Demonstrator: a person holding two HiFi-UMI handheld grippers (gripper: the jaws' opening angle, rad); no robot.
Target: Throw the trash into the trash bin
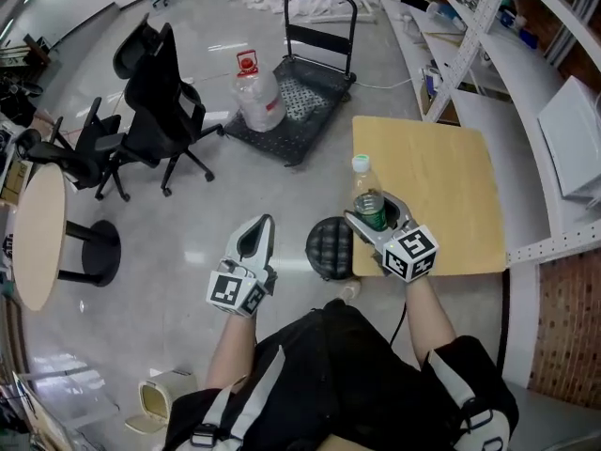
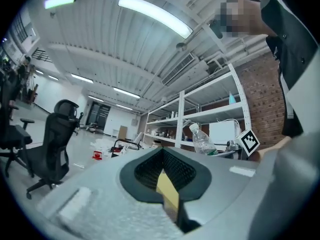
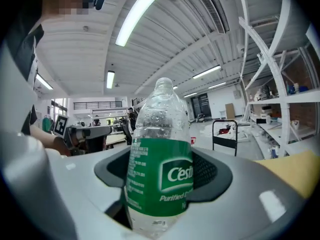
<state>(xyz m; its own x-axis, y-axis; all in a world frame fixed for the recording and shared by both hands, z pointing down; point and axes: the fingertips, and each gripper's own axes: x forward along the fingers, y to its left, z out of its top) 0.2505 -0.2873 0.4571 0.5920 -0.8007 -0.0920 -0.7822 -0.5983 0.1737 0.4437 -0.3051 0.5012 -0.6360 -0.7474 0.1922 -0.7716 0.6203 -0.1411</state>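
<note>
A clear plastic water bottle [image 1: 368, 199] with a green label stands upright between the jaws of my right gripper [image 1: 374, 209], which is shut on it over the near-left edge of the wooden table [image 1: 441, 186]. In the right gripper view the bottle [image 3: 161, 179] fills the gap of the gripper [image 3: 162, 186]. A black ribbed trash bin [image 1: 330, 248] stands on the floor just left of that gripper. Left of the bin, my left gripper [image 1: 255, 240] is held with its jaws together. In the left gripper view a thin yellow sliver shows in the seam of the gripper [image 2: 165, 179], and the bottle [image 2: 202, 140] shows at the right.
Black office chairs [image 1: 160, 101] stand at the far left. A flat cart [image 1: 300, 92] with a large water jug [image 1: 258, 92] is ahead. A round table [image 1: 38, 238] is at the left, white shelving [image 1: 526, 54] at the right, a small pale bin [image 1: 160, 404] near my feet.
</note>
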